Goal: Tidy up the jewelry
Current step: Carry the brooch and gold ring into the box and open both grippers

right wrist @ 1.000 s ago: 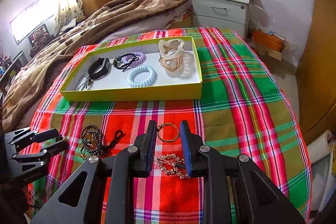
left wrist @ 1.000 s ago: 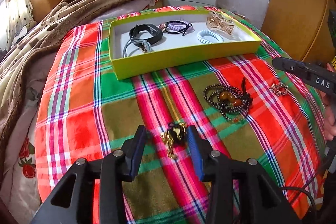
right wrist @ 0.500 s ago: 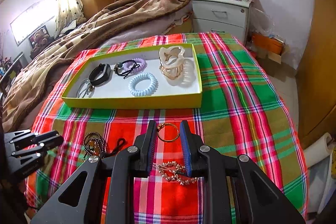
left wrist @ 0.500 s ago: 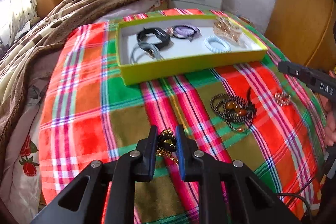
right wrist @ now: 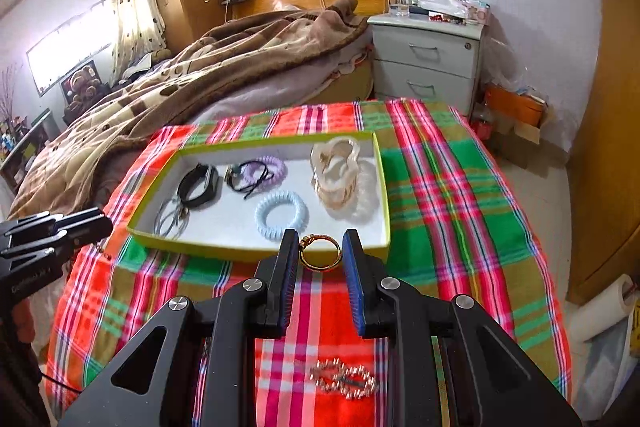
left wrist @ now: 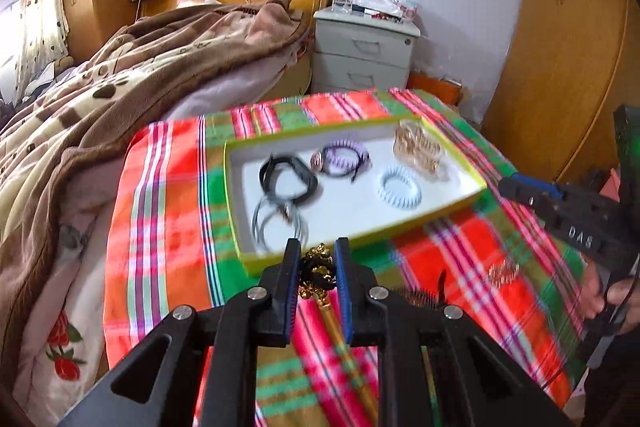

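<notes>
Plaid bedspread (left wrist: 160, 211), black-and-gold beaded trinket (left wrist: 318, 273) pinched in left claw (left wrist: 317, 281)

**Tray at the middle of the cloth, loose pieces before it**

The tray (right wrist: 256, 251) sits on the plaid cloth (right wrist: 460, 195). In it, left to right: wristband (right wrist: 199, 183), hair tie (right wrist: 256, 174), hair claw (right wrist: 335, 171); the coil tie (right wrist: 280, 214) lies nearer the front wall. A rhinestone clip (right wrist: 345, 379) lies on the cloth before the tray. Behind stand the bed blanket (right wrist: 192, 83) and, to its right, the nightstand (right wrist: 428, 59).
</notes>
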